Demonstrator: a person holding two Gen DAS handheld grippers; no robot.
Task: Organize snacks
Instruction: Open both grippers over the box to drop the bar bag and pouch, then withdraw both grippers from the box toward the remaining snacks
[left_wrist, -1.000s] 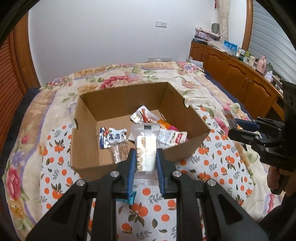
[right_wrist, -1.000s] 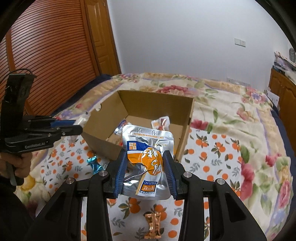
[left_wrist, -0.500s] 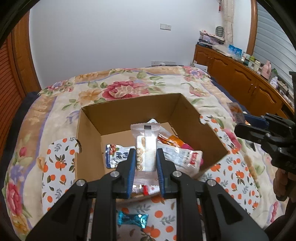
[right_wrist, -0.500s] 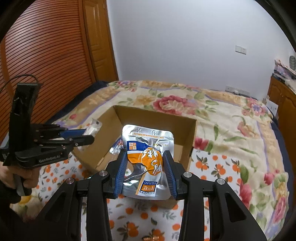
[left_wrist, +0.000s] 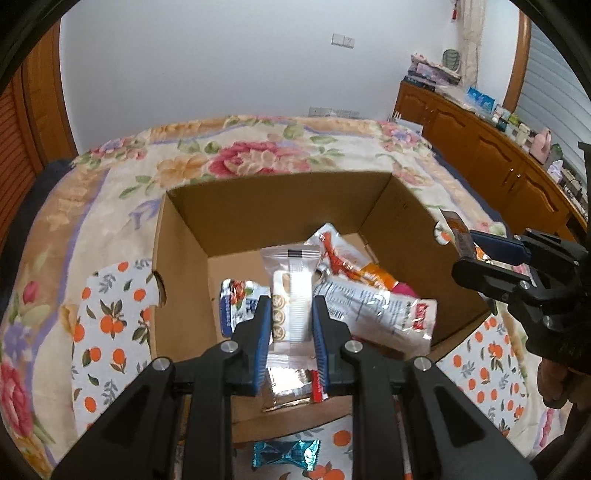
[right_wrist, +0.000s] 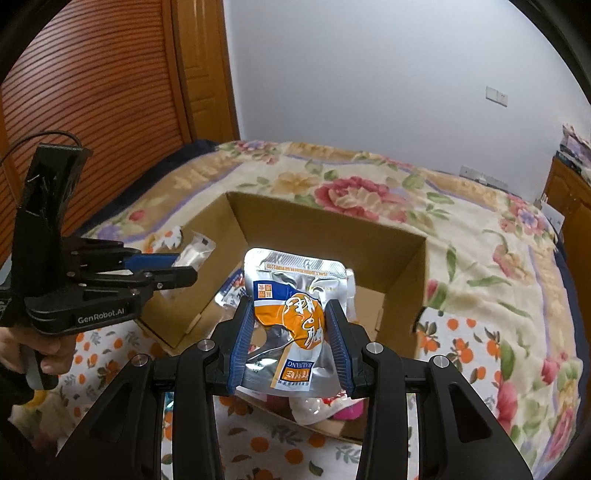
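While each fingers' grip shows up close: left gripper (left_wrist: 289, 326) on clear biscuit packet (left_wrist: 290, 295), right gripper (right_wrist: 290, 341) on silver-orange pouch (right_wrist: 295, 314).

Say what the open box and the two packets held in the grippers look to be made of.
Box: plain brown cardboard, matte, with raw cut edges. Left gripper's biscuit packet: clear glossy plastic film, contents visible through it. Right gripper's silver pouch: probably metallised foil laminate, shiny, creased and glaring.
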